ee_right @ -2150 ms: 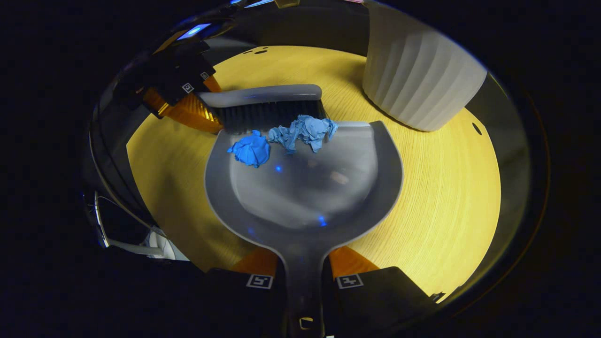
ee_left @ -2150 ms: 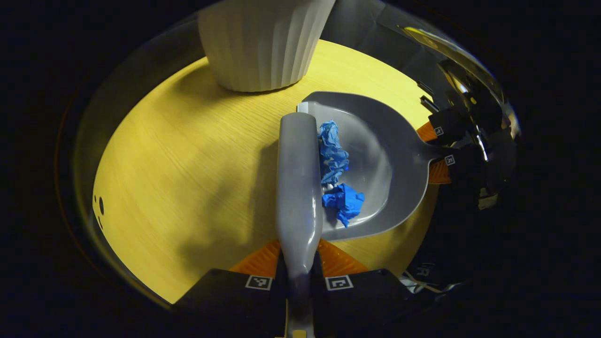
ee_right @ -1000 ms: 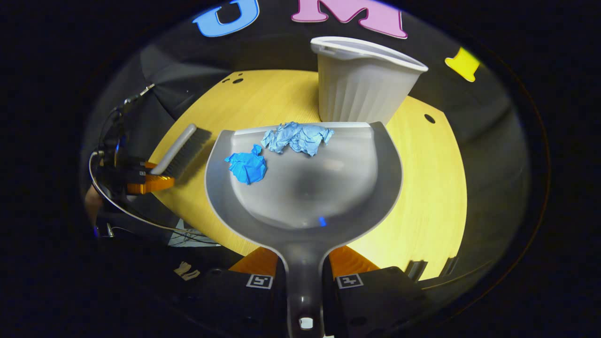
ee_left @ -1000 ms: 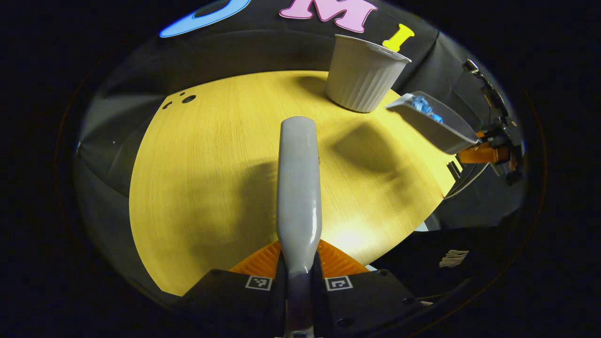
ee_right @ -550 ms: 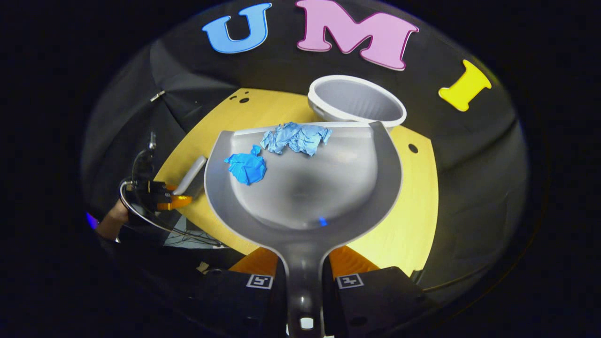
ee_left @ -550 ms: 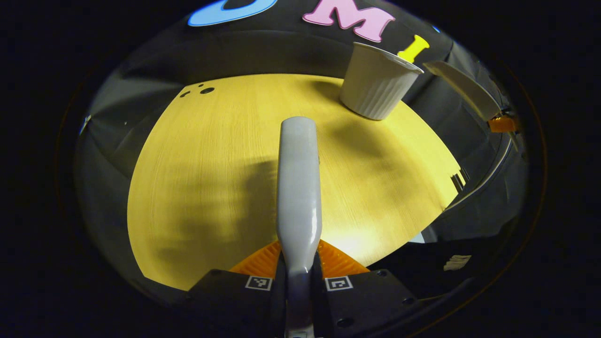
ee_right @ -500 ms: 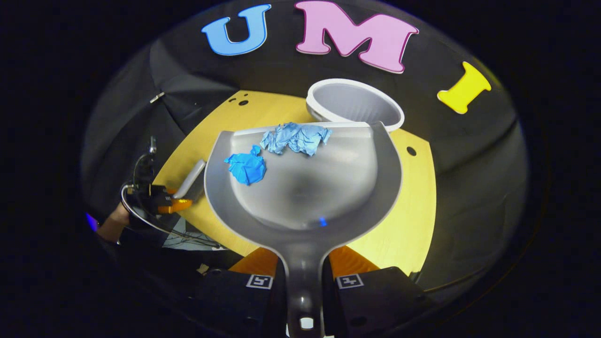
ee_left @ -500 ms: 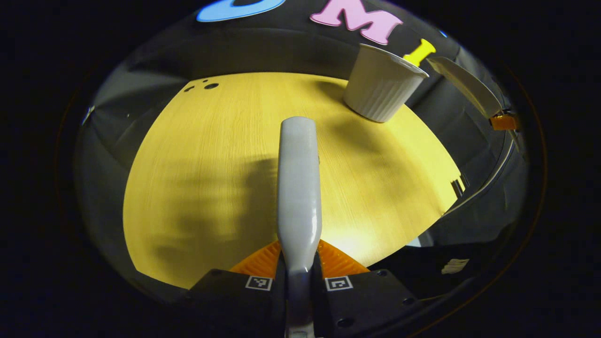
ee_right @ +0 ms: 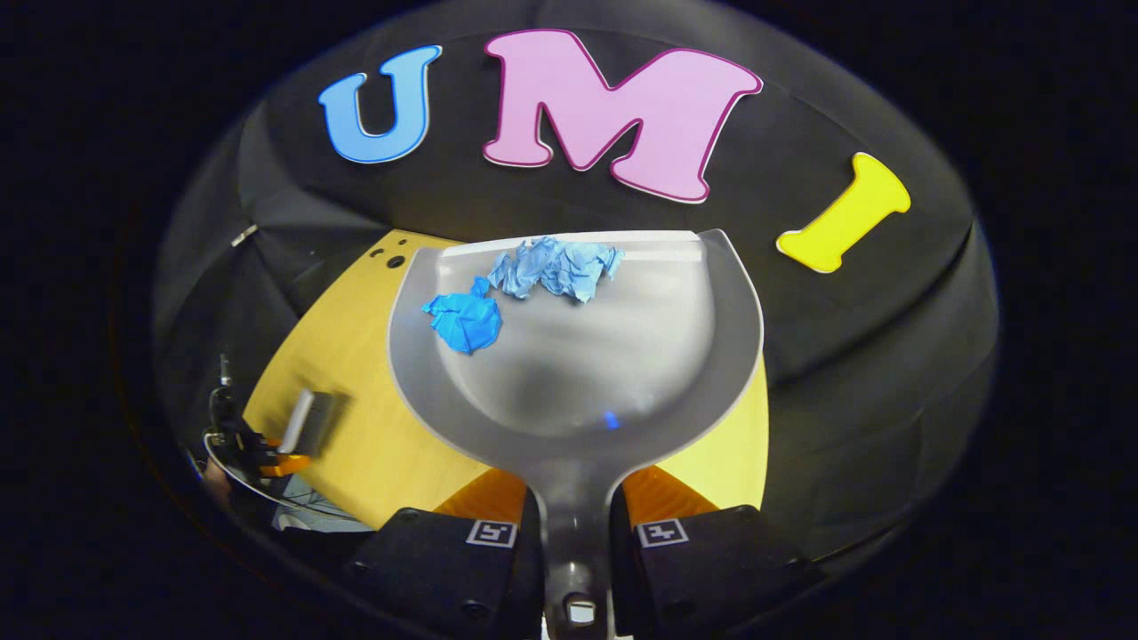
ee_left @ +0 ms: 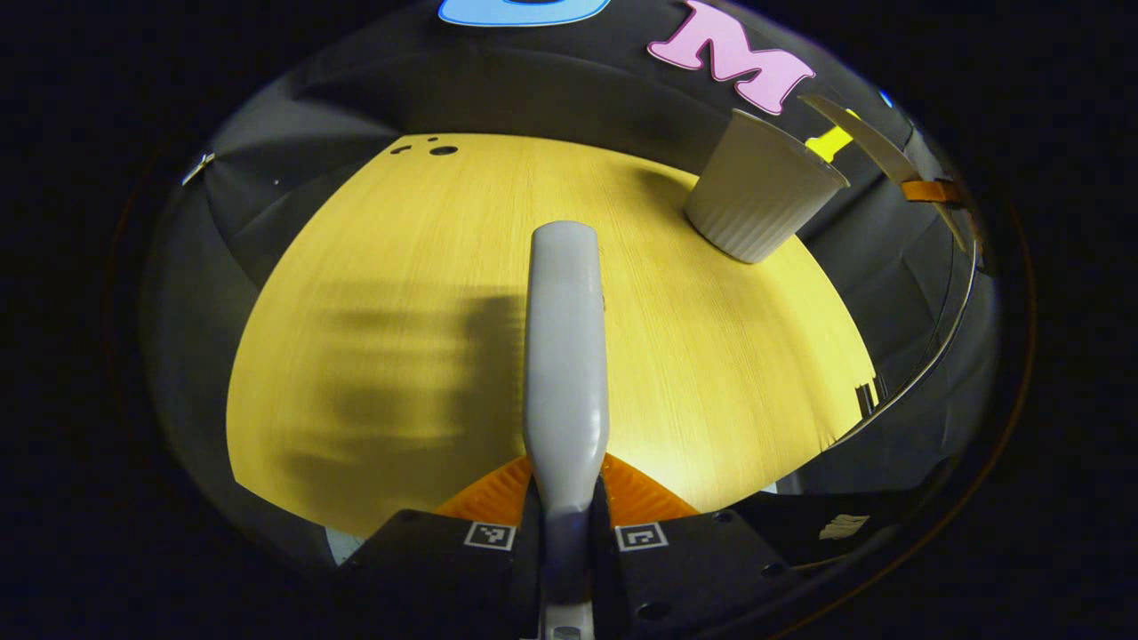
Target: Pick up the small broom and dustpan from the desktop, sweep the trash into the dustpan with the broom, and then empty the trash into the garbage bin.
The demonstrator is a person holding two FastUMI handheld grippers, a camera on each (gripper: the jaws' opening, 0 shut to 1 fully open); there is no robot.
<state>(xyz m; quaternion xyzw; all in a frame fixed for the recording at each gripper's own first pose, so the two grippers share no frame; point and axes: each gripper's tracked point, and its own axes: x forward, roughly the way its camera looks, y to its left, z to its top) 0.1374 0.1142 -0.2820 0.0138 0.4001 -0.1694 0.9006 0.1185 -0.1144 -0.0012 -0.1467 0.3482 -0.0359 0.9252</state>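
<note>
My left gripper point(ee_left: 566, 487) is shut on the grey handle of the small broom point(ee_left: 565, 338), which points out above the yellow table point(ee_left: 382, 267). My right gripper point(ee_right: 576, 511) is shut on the handle of the grey dustpan point(ee_right: 578, 391), held high in the air and roughly level. Two crumpled blue paper scraps point(ee_right: 464, 322) point(ee_right: 560, 267) lie near its front lip. In the left gripper view the dustpan point(ee_left: 858, 138) hangs just above and behind the rim of the white ribbed bin point(ee_left: 760, 200). In the right gripper view the pan hides the bin.
The broom point(ee_right: 307, 422) and a hand on the left gripper point(ee_right: 271, 462) sit low at the left, over the table's near edge. Small holes point(ee_left: 442, 149) mark the table's far left corner. The black cloth wall stands close behind the bin.
The dustpan has risen from the table with both scraps in it and moved over toward the bin, which is now hidden behind it. The broom has drawn back and away from the bin.
</note>
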